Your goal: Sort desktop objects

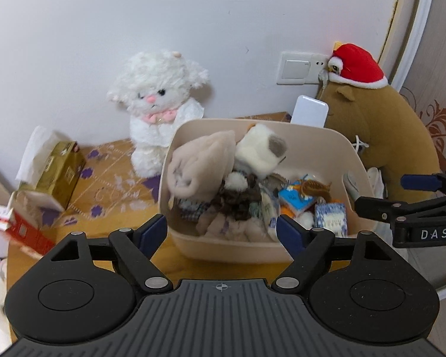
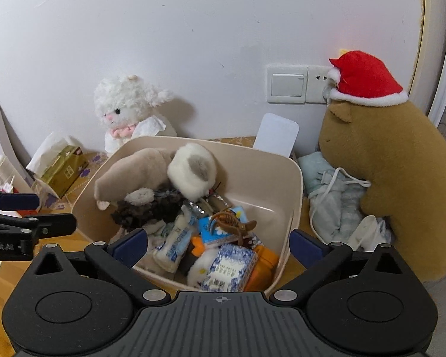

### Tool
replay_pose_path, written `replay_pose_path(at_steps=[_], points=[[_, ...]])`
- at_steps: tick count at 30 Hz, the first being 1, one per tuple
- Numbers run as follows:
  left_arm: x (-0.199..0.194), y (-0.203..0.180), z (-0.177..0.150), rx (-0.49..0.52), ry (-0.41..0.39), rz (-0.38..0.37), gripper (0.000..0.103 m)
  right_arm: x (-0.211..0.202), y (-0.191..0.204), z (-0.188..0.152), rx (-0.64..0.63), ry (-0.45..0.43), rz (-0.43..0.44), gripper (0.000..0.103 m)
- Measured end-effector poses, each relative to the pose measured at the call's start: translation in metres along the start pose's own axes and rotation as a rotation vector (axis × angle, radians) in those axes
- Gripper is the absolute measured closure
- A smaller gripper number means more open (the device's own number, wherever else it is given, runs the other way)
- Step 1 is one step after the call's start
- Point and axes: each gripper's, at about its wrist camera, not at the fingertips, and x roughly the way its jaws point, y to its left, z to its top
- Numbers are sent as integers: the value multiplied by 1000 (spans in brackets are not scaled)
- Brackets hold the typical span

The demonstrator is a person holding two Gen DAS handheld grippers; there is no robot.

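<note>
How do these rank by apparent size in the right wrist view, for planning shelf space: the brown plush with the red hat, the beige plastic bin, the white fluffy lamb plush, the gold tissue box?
Largest to smallest:
1. beige plastic bin
2. brown plush, close to the bin; nearness makes that order unsure
3. white fluffy lamb plush
4. gold tissue box

Beige plastic bin (image 1: 353,160) sits upright on the wooden desk, near the wall, heaped full. Back left of the pile: beige plush toy (image 2: 133,175) lying on its side. Next to it a white fuzzy toy (image 2: 193,169) with a grey patch, leaning over it. Dark brown furry item (image 2: 145,211) under both. Front right: blue-and-white tissue pack (image 2: 232,267), orange box (image 2: 264,264), blue card pack (image 2: 220,232) with a brown hair claw (image 2: 229,223) on top.
</note>
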Motion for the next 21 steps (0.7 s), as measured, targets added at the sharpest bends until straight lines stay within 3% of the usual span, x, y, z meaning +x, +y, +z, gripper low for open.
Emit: replay_pose_path(at_steps=[5, 21], points=[[-27, -2, -17, 33, 4, 11, 21, -23, 10, -10, -17, -9, -8, 0], [-131, 5, -66, -8, -73, 51, 21, -117, 72, -50, -127, -51, -38, 0]])
